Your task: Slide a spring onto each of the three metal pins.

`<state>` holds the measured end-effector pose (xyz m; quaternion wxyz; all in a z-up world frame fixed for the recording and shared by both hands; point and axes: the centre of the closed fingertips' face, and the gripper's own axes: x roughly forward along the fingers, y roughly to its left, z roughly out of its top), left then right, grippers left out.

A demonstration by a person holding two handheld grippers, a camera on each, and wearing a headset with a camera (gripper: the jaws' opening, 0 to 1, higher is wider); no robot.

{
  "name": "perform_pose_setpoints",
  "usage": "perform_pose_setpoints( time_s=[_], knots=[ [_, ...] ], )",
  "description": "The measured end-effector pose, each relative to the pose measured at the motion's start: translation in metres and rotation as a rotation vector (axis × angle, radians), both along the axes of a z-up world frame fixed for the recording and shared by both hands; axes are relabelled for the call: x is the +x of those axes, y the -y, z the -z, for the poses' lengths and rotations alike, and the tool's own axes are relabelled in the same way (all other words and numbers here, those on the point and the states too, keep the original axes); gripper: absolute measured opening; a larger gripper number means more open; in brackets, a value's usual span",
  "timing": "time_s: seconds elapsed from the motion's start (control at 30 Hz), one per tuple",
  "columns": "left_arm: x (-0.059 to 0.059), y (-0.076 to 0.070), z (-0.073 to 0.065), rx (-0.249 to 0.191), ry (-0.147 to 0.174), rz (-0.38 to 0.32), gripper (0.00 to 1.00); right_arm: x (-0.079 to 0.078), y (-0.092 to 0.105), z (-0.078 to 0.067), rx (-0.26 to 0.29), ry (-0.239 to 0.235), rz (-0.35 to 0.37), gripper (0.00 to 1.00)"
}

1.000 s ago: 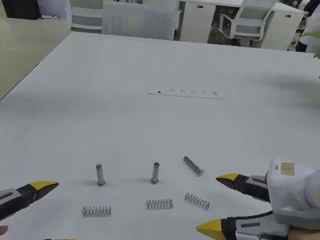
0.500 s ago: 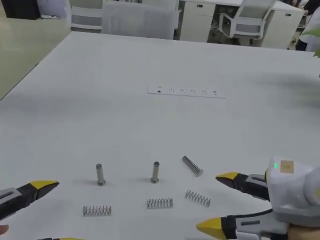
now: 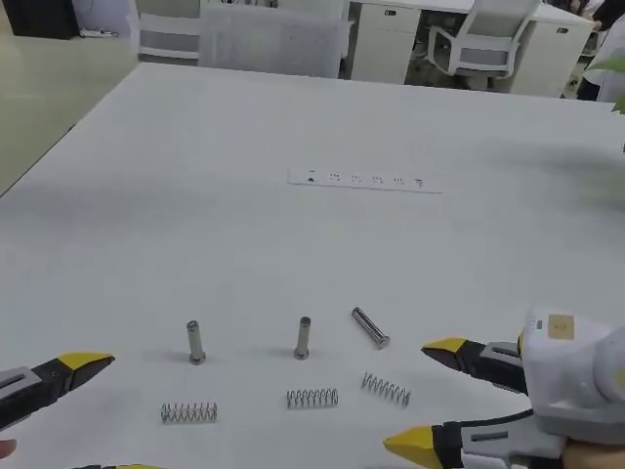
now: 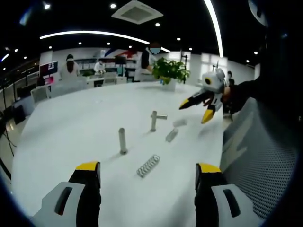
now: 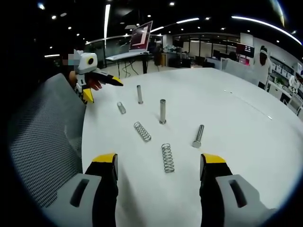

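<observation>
1. Beyond the wide white tabletop [image 3: 244, 244], a swivel chair [image 3: 479, 34] stands in the far office background. A white power strip [image 3: 363, 180] lies flat on the surface, well away from the work.
2. Three pins form a row toward the near edge. The left pin [image 3: 195, 342] and the middle pin [image 3: 303, 338] stand upright on their wider ends. This probably keeps each free top open so a spring can drop over it.
3. The right pin [image 3: 370, 327] lies on its side at a slant. It likely has to be stood up or held before it can take a spring.
4. The left spring [image 3: 188, 412], the middle spring [image 3: 312, 398] and the right spring [image 3: 386, 389] lie flat in a second, nearer row. Each sits roughly in front of its own pin and apart from it. No pin wears a spring, so the task looks not yet begun.
5. The left claw [image 5: 102, 90] hovers at the near left, outside the left spring. Its jaws are spread and grip nothing.
6. The right claw [image 4: 193, 113] hovers at the near right, just beside the right spring. It is likewise released and empty.
7. With one claw on each flank, one seems placed to steady a pin while the other brings a spring.
</observation>
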<state>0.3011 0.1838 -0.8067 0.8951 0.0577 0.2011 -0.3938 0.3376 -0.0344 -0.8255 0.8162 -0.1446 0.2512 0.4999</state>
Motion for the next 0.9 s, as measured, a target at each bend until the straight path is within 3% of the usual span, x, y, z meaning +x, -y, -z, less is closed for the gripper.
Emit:
perform_pose_setpoints(
  time_s=[0.9],
  knots=[
    [0.0008, 0.0018, 0.0028, 0.002, -0.014, 0.004, 0.78, 0.0052, -0.0006, 0.0027, 0.002, -0.016, 0.003, 0.69]
  ],
)
